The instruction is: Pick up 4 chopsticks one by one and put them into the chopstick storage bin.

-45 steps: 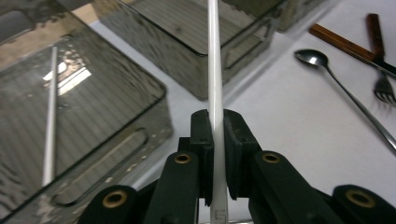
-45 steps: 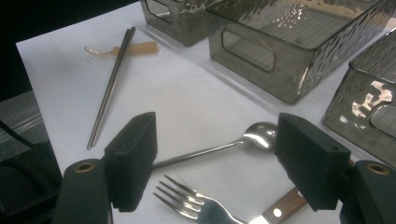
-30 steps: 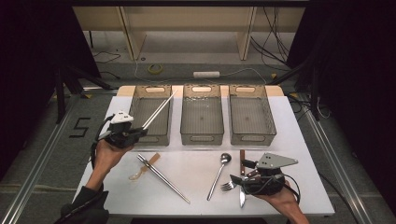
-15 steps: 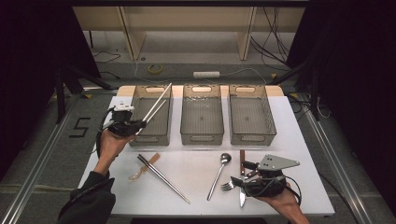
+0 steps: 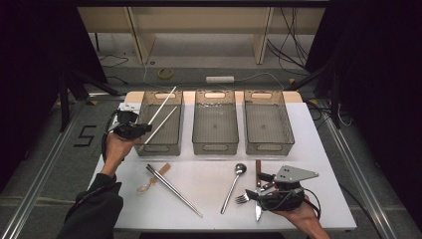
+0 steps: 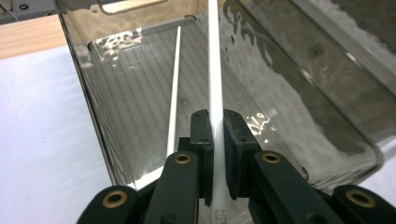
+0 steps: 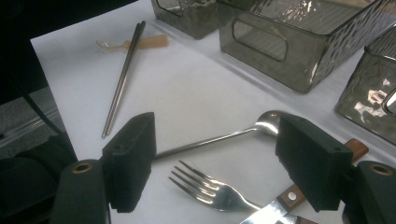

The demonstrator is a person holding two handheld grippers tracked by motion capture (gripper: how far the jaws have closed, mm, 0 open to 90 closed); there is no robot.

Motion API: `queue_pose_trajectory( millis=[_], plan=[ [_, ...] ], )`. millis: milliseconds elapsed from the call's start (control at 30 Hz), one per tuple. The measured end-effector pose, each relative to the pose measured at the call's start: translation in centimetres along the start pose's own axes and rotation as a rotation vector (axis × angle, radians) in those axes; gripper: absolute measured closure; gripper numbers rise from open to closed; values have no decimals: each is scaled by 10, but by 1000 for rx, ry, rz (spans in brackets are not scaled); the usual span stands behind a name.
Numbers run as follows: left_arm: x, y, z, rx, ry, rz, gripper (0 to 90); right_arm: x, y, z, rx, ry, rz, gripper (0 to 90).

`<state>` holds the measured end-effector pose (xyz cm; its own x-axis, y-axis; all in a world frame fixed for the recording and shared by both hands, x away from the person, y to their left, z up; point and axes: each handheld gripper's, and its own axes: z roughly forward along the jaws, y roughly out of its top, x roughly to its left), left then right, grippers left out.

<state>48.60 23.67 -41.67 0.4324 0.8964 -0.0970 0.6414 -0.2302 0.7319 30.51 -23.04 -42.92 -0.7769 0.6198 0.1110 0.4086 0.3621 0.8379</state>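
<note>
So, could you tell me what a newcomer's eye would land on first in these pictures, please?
Most likely the white chopsticks slanting over the left smoky bin, one clamped in the left hand-held gripper. Next, the right hand-held gripper open above the fork and spoon at the table's near right. Metal chopsticks lie near left.

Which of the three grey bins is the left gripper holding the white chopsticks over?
The left bin, nearest the left gripper; its white chopsticks slant over it, unlike the other two bins.
</note>
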Motion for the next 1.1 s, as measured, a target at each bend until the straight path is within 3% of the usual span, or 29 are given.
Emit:
queue_pose_trajectory(
  millis=[667, 767, 933, 1100],
  plan=[
    [7, 3, 20, 88, 11, -21, 822, -1, 0, -1, 0, 6, 3, 301],
    [8, 2, 22, 79, 22, -30, 817, -1, 0, -1, 1, 6, 0, 301],
    [5, 5, 19, 67, 21, -22, 700, -2, 0, -1, -1, 6, 5, 301],
    [-3, 5, 11, 49, -26, -1, 606, -2, 0, -3, -7, 5, 4, 302]
  ],
)
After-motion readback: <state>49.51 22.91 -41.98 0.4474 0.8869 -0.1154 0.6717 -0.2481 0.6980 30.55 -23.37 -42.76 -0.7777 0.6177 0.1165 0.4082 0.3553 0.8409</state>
